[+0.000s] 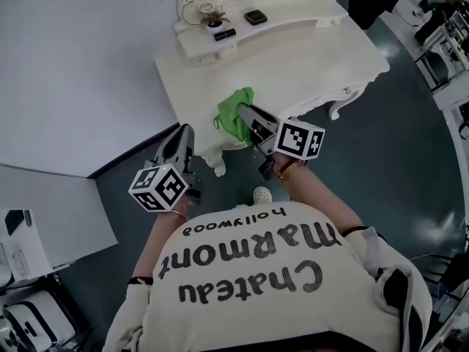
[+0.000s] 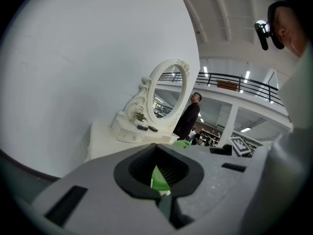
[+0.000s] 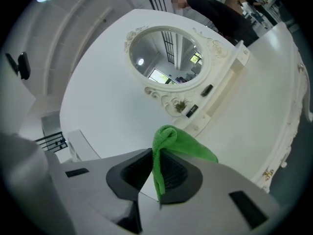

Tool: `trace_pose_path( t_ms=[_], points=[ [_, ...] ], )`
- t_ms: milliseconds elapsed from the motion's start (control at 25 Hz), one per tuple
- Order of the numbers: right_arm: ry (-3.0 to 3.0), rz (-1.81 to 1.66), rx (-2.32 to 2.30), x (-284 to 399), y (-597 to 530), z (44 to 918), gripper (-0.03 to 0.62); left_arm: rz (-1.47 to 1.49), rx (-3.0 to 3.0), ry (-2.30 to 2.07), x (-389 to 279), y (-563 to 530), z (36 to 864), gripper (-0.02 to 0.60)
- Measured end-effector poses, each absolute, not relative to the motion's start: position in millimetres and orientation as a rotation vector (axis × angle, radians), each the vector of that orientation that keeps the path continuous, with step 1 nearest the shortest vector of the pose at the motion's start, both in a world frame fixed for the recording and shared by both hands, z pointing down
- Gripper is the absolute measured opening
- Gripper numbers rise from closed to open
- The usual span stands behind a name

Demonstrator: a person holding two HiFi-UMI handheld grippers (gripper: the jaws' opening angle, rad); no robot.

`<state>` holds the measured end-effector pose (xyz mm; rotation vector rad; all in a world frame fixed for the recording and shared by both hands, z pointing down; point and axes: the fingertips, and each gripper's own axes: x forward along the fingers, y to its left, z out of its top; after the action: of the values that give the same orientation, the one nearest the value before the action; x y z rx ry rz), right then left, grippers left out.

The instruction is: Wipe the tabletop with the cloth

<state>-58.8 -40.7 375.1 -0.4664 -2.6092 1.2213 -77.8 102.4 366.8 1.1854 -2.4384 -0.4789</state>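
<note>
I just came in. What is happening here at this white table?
A person holds a gripper in each hand at a white dressing table. The right gripper has its tongs shut on a green cloth, above the tabletop near its front edge. Whether the cloth touches the surface is unclear. The left gripper holds nothing and is off the table, beside its corner.

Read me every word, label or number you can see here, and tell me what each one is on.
"Chateau Marmont": large dark letters on the person's cream shirt, upside down in the head view.
"Hollywood": smaller letters on the same shirt.
Marker cubes: square patterns only, no words.
Small dark items on the shelf: too small to read.
</note>
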Motion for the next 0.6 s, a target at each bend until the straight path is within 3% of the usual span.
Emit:
trace_pose_path(
  t_ms=[400, 600],
  points=[
    [-2.931, 0.590, -0.332, -26, -10, 337, 0.052, -0.477, 1.275, -2.429, -57, 130, 357, 0.008],
    [-2.952, 0.495, -0.210, -7, -6, 341, 0.052, -0.485, 1.303, -2.419, -46, 144, 354, 0.008]
  ],
)
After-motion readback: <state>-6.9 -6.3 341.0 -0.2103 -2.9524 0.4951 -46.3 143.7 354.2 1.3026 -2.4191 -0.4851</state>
